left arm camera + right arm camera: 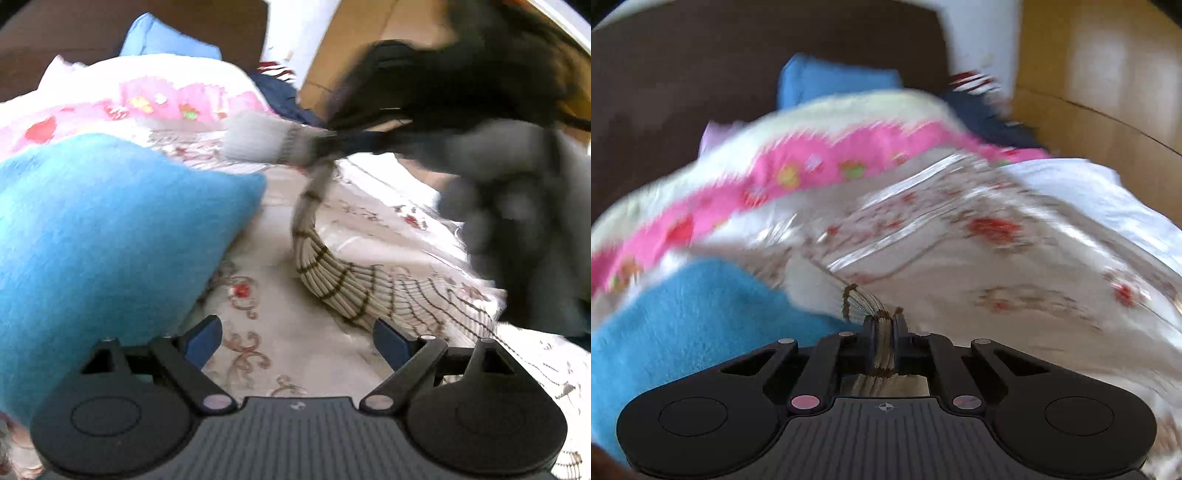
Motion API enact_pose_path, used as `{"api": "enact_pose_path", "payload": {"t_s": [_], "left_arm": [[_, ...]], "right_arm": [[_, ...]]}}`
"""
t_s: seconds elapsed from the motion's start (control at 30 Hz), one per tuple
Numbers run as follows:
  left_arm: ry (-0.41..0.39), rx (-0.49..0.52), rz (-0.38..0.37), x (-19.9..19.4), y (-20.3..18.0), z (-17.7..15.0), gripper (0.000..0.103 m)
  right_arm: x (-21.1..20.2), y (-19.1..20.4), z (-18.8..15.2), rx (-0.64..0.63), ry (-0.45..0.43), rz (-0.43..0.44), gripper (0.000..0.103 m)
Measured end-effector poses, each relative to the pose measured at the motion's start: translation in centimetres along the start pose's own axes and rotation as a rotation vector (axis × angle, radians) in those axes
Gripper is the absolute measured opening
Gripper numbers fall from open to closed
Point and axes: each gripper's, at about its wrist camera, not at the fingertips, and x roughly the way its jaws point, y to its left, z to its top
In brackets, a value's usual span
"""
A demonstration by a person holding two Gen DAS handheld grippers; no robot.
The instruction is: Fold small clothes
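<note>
Right gripper (884,332) pinching ribbed striped sock (332,273), fluffy blue towel (103,236)

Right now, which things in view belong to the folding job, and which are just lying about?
In the job:
- striped sock, pinched in the shut right gripper
- left gripper, open, holding nothing

Lying about:
- blue towel
- pink flowered blanket
- floral bedsheet
- dark blue garment
</note>
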Motion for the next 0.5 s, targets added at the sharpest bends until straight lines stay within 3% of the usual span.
{"api": "enact_pose_path", "payload": {"t_s": [0.17,0.3,0.37,0.43,0.5], "left_arm": [[-0.036,0.084,-0.055,-0.7,-1.3,-0.7,0.098],[-0.048,0.226,-0.101,-1.2,-4.3,-1.9,0.098],[-0.041,0.301,-0.120,-1.3,-6.0,-2.6,0.099],[-0.027,0.375,-0.132,-0.9,-7.6,-3.6,0.099],[-0.012,0.433,-0.143,-0.9,-8.6,-4.5,0.099]], "right_arm": [[-10.1,-9.3,-4.4,0.321,-0.151,-0.078,0.007],[-16.7,-15.5,-13.0,0.572,-0.255,-0.220,0.007],[-18.3,-18.1,-18.4,0.699,-0.260,-0.304,0.007],[-18.1,-20.3,-23.4,0.790,-0.183,-0.387,0.008],[-17.8,-21.5,-26.7,0.847,-0.120,-0.388,0.011]]}}
